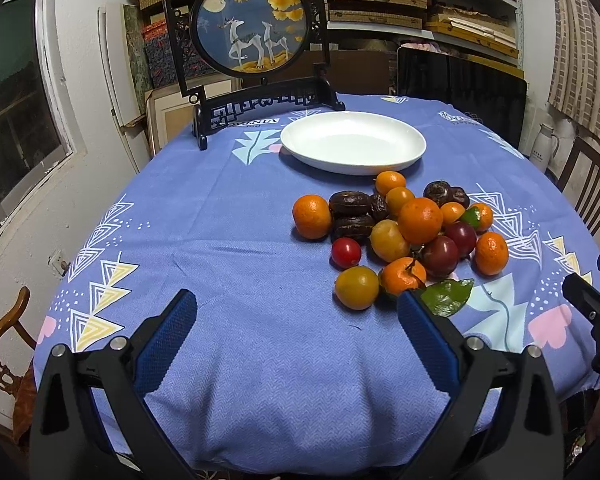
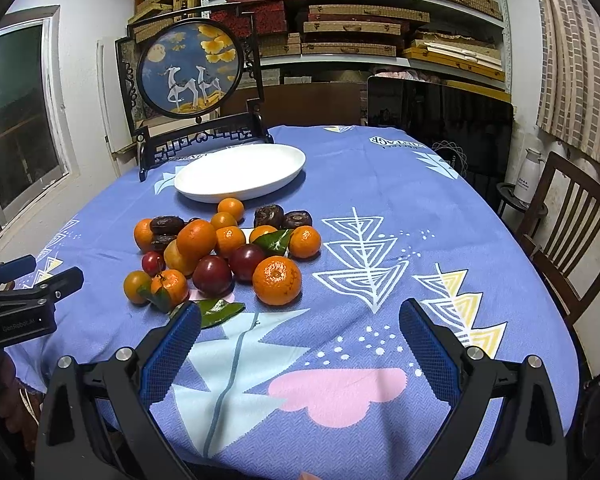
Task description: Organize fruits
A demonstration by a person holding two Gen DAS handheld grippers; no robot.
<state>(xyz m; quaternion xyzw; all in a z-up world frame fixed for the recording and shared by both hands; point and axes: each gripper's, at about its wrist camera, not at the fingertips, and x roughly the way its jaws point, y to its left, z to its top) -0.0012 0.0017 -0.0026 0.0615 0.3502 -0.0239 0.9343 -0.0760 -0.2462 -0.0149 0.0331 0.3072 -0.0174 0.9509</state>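
A pile of fruit lies on the blue tablecloth: oranges (image 1: 420, 220) (image 2: 277, 281), dark red plums (image 1: 440, 255) (image 2: 213, 275), yellow plums (image 1: 357, 287), a small red fruit (image 1: 345, 253) and dark wrinkled fruits (image 1: 350, 204) (image 2: 166, 225). A white plate (image 1: 353, 142) (image 2: 240, 173) stands empty behind the pile. My left gripper (image 1: 296, 304) is open and empty, near the front edge, left of the pile. My right gripper (image 2: 300, 314) is open and empty, in front and right of the pile.
A framed deer screen (image 1: 250, 24) (image 2: 190, 74) stands at the table's back left. A loose green leaf (image 1: 448, 296) (image 2: 216, 312) lies in front of the pile. A wooden chair (image 2: 572, 216) stands to the right, a dark panel (image 2: 440, 120) behind the table.
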